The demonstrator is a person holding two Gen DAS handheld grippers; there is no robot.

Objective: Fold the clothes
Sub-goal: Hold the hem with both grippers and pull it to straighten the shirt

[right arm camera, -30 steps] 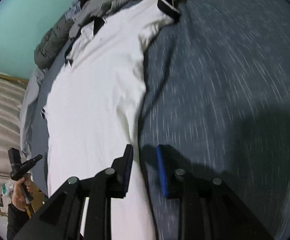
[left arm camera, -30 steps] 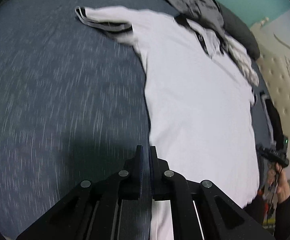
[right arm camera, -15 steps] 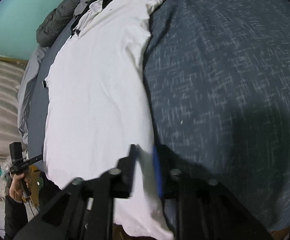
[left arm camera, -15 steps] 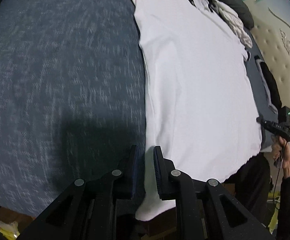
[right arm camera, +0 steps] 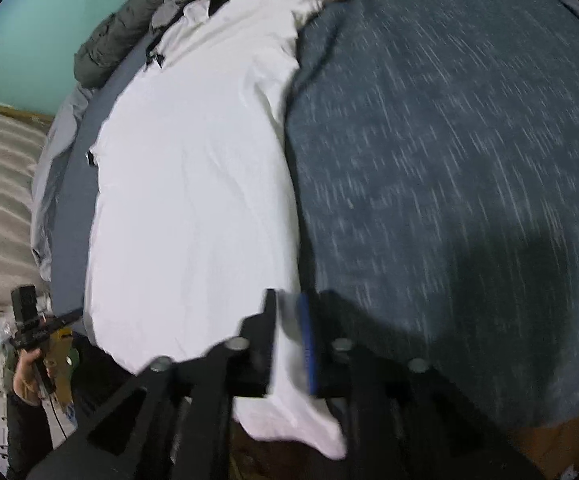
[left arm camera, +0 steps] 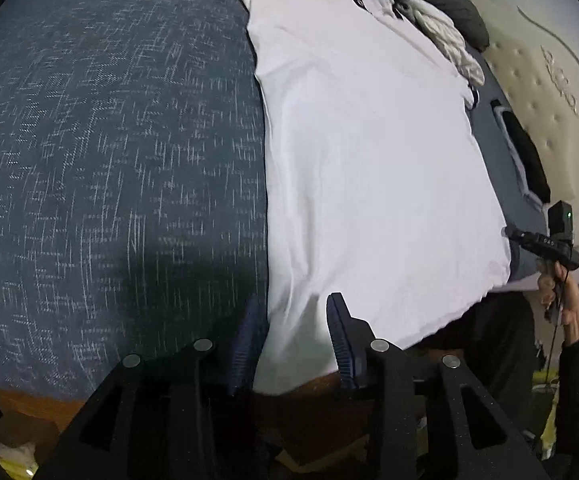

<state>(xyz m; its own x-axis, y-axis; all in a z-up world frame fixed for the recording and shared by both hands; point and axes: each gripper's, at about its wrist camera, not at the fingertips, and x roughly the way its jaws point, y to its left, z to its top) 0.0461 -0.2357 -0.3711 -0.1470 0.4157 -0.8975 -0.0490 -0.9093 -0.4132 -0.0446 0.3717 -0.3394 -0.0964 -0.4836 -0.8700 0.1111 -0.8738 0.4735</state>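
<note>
Across the middle of both frames, a white polo shirt (left arm camera: 369,152) spread flat on a blue-flecked bedspread (left arm camera: 109,140), hem hanging over the bed edge. At top, a heap of grey clothes (right arm camera: 129,36). Only in the left view, a cream tufted headboard (left arm camera: 549,80). Left gripper (left arm camera: 293,312) opening, hem corner between unpressed pads. Right gripper (right arm camera: 287,312) opening narrowly, hem fabric between; contact unclear.

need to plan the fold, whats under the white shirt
The white polo shirt lies on dark blue flecked bedding; its hem hangs past the bed edge. Anything beneath it is covered.
</note>
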